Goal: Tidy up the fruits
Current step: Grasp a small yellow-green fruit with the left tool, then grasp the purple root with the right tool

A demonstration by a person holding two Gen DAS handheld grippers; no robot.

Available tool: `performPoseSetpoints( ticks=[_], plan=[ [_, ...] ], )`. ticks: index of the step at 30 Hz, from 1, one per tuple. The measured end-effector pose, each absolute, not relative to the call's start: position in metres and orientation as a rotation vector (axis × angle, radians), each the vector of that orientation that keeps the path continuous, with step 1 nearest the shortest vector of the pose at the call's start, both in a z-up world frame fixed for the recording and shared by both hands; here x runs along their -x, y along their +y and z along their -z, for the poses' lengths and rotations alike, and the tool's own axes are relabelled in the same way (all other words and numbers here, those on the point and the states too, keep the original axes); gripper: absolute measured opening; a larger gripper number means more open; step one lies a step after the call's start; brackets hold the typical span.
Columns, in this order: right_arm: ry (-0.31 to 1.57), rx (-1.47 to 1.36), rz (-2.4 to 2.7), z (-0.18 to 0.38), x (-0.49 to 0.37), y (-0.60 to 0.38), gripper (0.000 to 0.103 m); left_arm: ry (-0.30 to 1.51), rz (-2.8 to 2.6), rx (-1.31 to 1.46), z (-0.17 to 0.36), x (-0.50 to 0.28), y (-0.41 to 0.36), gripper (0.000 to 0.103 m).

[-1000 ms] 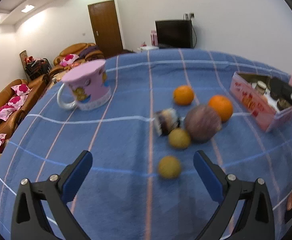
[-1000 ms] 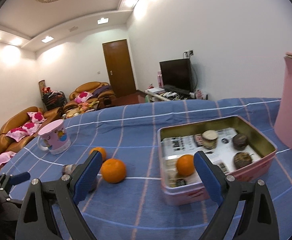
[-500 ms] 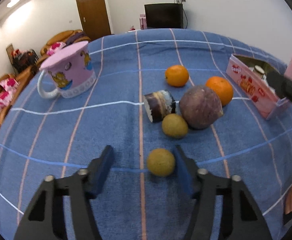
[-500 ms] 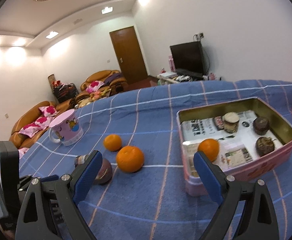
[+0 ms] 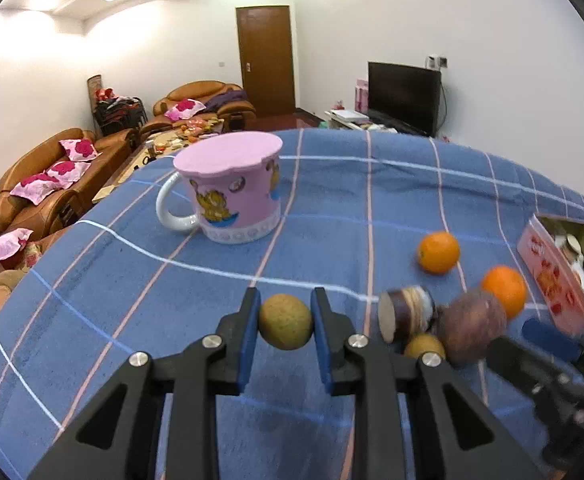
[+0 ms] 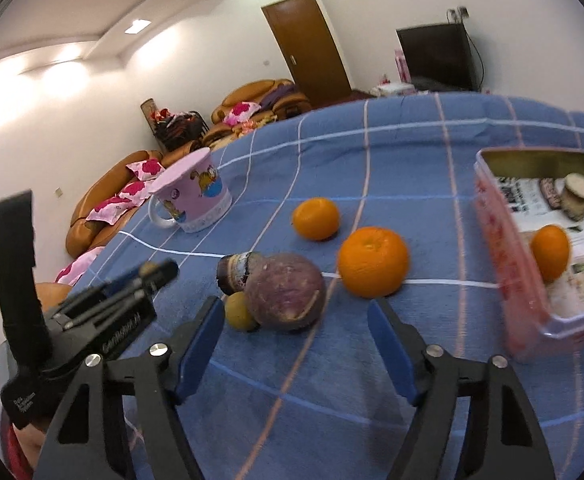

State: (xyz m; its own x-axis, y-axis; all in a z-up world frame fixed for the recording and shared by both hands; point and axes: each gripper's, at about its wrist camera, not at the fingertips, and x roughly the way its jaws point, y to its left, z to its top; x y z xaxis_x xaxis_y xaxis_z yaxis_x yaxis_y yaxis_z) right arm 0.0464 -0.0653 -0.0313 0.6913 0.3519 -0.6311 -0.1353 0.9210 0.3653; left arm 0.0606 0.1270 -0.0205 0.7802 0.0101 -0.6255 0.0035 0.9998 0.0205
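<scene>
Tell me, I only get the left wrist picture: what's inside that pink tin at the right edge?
Observer: An orange lies in the pink tin, on printed paper.
Visitor: Anything else in there?
Observer: A small pale-topped jar stands further back.
Visitor: The left gripper clamps a yellowish fruit. Does the other hold one too?
Observer: No. The right gripper is open and empty, pointing at the purple fruit.

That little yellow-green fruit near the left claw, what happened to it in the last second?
The left gripper closed on the yellow-green fruit and lifted it off the blue cloth. The right gripper moved toward the purple fruit, staying open. The oranges, pink mug and tin stayed put.
</scene>
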Motion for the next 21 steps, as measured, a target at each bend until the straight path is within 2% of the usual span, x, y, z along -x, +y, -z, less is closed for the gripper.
performPoseSetpoints(
  ticks=[8, 11, 18, 21],
  plan=[
    [0.849, -0.336, -0.282, 0.045, -0.073, -0.052, 0.071, 0.701, 0.022, 0.086, 0.024, -0.063, 0.148, 0.027],
    [0.857, -0.328, -0.299, 0.046, -0.075, -0.05, 0.054, 0.712, 0.013, 0.1, 0.026, -0.066, 0.147, 0.027],
    [0.843, -0.329, -0.312, 0.042, -0.066, -0.057, 0.053, 0.692, 0.002, 0.114, 0.026, -0.061, 0.151, 0.027],
    [0.762, -0.287, -0.298, 0.028, -0.055, -0.058, 0.053, 0.668, -0.026, 0.119, 0.024, -0.059, 0.152, 0.027]
  ],
)
